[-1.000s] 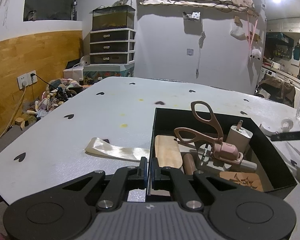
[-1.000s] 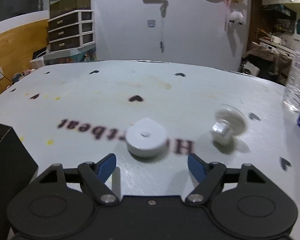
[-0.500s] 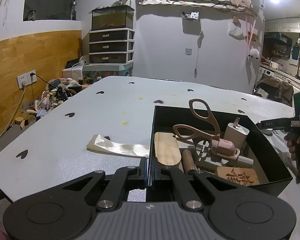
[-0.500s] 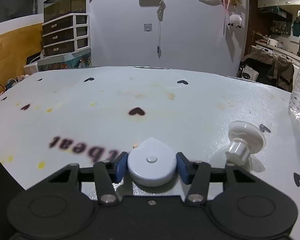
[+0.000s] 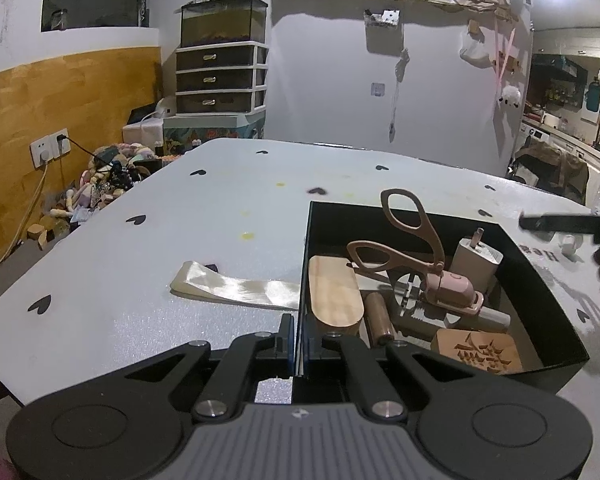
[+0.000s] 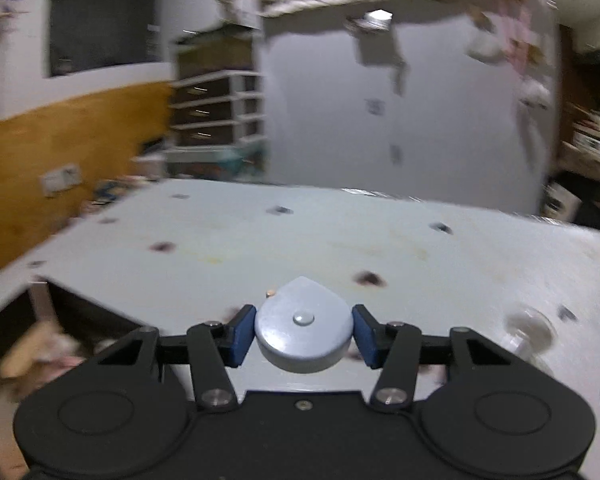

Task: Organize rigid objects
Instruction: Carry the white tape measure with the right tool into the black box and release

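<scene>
so, listed by size: worktop, white with black hearts, carries everything. black box, the collecting bin, sits on it already holding scissors, a wooden paddle and a carved block. left tongs, closed on the box's near wall, likely to steady it. right tongs, clamped on the pale blue teardrop case, lifted clear of the worktop, box down to its left. small white knob, waiting on the worktop.
</scene>
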The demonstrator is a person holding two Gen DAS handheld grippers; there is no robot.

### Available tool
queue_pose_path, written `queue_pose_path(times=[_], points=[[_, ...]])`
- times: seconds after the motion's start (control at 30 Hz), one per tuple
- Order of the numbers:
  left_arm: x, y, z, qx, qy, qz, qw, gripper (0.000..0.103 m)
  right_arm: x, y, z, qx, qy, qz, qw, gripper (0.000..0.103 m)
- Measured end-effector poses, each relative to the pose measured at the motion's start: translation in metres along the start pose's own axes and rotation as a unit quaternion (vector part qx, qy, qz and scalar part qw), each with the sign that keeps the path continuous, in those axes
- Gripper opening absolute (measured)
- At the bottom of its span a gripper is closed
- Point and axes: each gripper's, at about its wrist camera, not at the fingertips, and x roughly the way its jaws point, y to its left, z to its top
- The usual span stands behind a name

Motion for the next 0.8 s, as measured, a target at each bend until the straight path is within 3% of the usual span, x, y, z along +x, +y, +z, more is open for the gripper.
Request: queue_pose_path(times=[0.1, 0.33, 0.57, 0.8], points=[[0.003, -0.002, 0.003, -0.001, 0.007, 0.004, 1.0000, 0.004, -0.020, 0.029, 0.010, -0.040, -0.011, 0.065, 0.997, 0.053], [0.008, -0.005, 0.006, 0.003, 0.021, 0.016, 0.9996, 0.004, -0.029, 0.092, 0.020, -0.113, 0.001, 0.197, 0.974, 0.053], [0.009, -0.006, 0.007, -0.002, 0.023, 0.017, 0.9996, 0.004, -0.009, 0.123, 0.007, -0.097, 0.055, 0.265, 0.958, 0.053], [0.010, -0.004, 0.007, -0.010, 0.022, 0.015, 0.9996, 0.004, 0.013, 0.133, -0.008, -0.077, 0.128, 0.296, 0.944, 0.053]])
